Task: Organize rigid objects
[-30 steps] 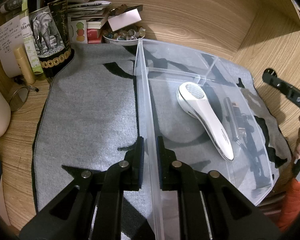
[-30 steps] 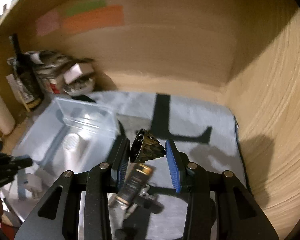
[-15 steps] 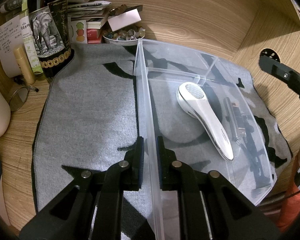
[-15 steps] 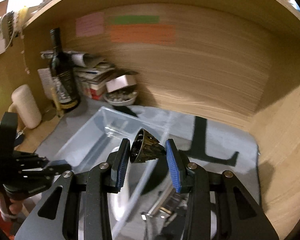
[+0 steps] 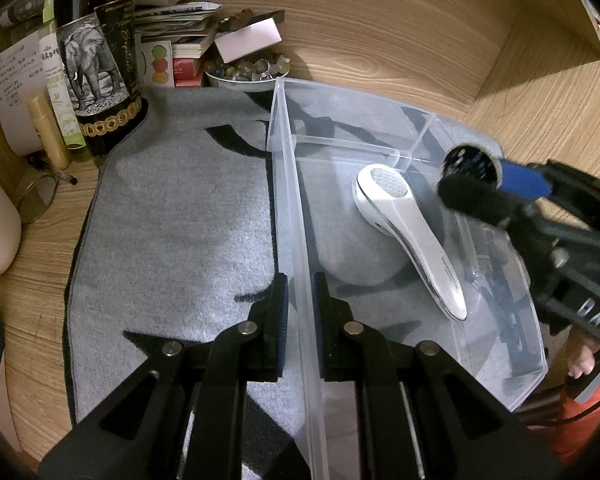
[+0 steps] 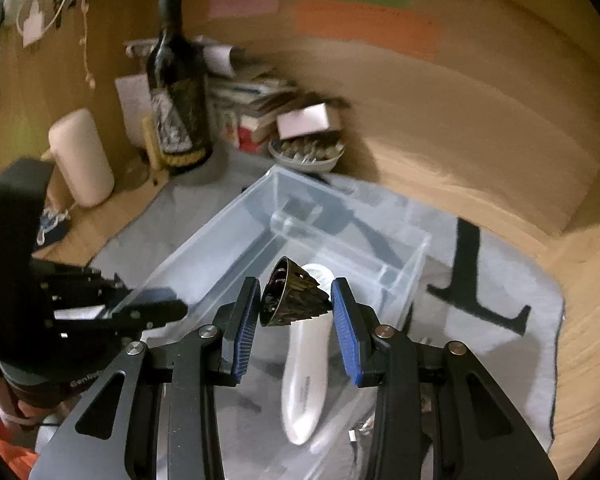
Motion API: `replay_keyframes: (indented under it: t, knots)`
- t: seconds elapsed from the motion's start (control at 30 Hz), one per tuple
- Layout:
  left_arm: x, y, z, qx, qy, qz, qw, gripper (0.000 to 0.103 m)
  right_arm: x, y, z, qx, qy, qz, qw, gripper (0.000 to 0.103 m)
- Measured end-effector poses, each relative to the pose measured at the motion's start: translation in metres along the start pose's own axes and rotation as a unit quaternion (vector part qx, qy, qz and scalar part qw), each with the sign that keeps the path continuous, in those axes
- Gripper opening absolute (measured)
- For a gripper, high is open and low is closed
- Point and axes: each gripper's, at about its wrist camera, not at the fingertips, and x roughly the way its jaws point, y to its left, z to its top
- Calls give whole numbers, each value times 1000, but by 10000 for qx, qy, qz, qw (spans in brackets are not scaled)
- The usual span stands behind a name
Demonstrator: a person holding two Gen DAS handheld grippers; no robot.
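Nearby, wine bottle [image 5: 96, 60], bowl of stones [image 5: 246, 74], grey mat [image 5: 172, 220] under clear bin [image 5: 296, 240]

A wine bottle [image 5: 96, 60], stacked books [image 5: 172, 36] and a bowl of stones [image 5: 246, 74] crowd the gray mat's [image 5: 172, 220] far-left corner.

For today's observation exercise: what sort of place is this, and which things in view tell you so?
Probably a home desk or wooden shelf nook: a wine bottle, stacked books and a bowl of small stones sit cluttered behind a clear plastic bin.
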Motion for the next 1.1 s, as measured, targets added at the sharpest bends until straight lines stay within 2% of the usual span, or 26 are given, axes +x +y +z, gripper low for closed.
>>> replay_keyframes:
  t: [0.3,0.53,0.7,0.87,1.1]
  knots:
    - [0,0,0,-4,2,-2,10000,12,21,13,-10,-286,495,167,9982,34]
    - [0,-1,0,-1,0,-2,10000,12,25,15,-11,-304,615,202,9974,34]
    - [0,-1,1,-5,-2,-11,10000,12,22,13,-10,-250,528,191,9981,40]
    - [0,-1,1,1,-1,-9,10000,12,9,7,-6,-129,314,139,9993,40]
    - [1,-1,1,-8,-5,-14,10000,12,-23,-17,-1,214,-147,-179,9995,44]
